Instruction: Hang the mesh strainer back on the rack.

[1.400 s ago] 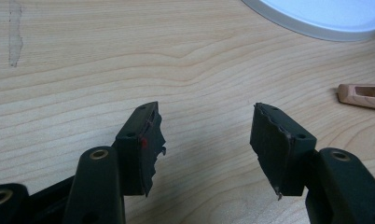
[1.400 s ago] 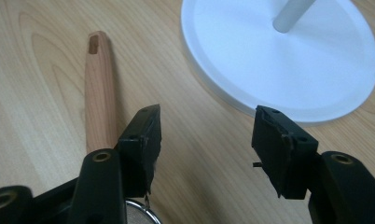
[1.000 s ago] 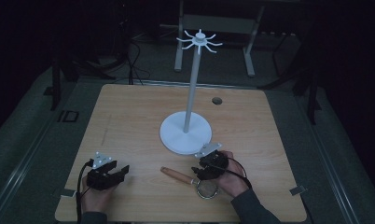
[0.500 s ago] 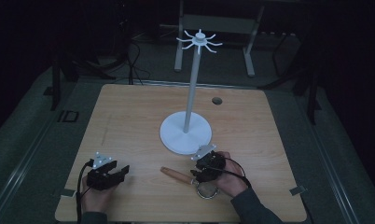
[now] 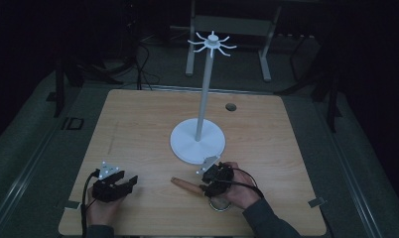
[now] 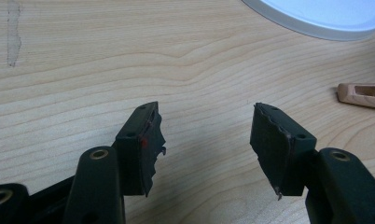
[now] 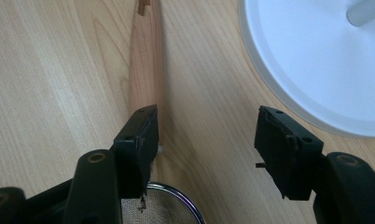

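A small strainer lies on the wooden table (image 5: 138, 129), its wooden handle (image 5: 186, 185) pointing left and its metal mesh ring (image 5: 218, 204) partly under the person's right hand. My right gripper (image 5: 206, 182) hovers open where handle and ring meet. In the right gripper view the right gripper (image 7: 206, 135) has its left jaw over the handle (image 7: 145, 65), the mesh (image 7: 169, 210) at the bottom, and bare table between the jaws. My left gripper (image 5: 125, 182) rests open at the front left. The left gripper (image 6: 204, 135) holds nothing; the handle's end (image 6: 363, 93) lies far right.
A white stand with a round base (image 5: 187, 148) and a tall pole topped by radiating hooks (image 5: 212, 43) rises at the table's middle, just behind the right gripper; its base (image 7: 311, 60) is close on that gripper's right. A small hole (image 5: 231, 106) sits at the back.
The right gripper has shifted slightly left, from above the mesh ring toward the handle. The left gripper and the strainer have stayed put.
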`<state>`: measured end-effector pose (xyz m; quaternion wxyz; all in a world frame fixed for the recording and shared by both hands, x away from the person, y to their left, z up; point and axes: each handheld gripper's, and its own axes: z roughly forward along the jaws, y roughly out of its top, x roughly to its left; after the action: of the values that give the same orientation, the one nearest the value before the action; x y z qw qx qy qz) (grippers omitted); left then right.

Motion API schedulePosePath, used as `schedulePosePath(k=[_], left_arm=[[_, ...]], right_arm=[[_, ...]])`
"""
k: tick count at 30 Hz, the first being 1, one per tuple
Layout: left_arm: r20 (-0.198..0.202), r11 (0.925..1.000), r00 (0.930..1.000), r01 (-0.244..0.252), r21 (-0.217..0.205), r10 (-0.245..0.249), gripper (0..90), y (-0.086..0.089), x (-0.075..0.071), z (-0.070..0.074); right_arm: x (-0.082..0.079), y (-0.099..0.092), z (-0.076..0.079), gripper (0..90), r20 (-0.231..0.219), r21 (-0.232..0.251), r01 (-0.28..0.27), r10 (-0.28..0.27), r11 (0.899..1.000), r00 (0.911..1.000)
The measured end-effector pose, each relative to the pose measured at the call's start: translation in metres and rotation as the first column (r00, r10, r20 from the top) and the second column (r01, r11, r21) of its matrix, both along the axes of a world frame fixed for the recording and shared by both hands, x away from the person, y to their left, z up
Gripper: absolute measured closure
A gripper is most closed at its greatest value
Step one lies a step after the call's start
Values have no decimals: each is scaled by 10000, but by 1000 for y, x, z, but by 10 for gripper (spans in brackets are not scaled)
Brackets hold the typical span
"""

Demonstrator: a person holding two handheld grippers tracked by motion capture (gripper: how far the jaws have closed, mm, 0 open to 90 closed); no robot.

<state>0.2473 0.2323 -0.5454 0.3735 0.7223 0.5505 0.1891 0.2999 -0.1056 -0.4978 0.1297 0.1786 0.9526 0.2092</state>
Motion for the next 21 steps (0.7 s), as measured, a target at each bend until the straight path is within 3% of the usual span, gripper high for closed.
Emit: schedulePosePath(k=[14, 21], left_arm=[[3, 10000, 10000, -20, -37, 20, 430, 0, 0, 0], [-1, 10000, 10000, -9, -29, 9, 430, 0, 0, 0]], right_arm=[[-4, 20, -9, 390, -432, -652, -554, 526, 9963, 9977], [-5, 31, -16, 491, -838, -1046, -984, 898, 9896, 9924]])
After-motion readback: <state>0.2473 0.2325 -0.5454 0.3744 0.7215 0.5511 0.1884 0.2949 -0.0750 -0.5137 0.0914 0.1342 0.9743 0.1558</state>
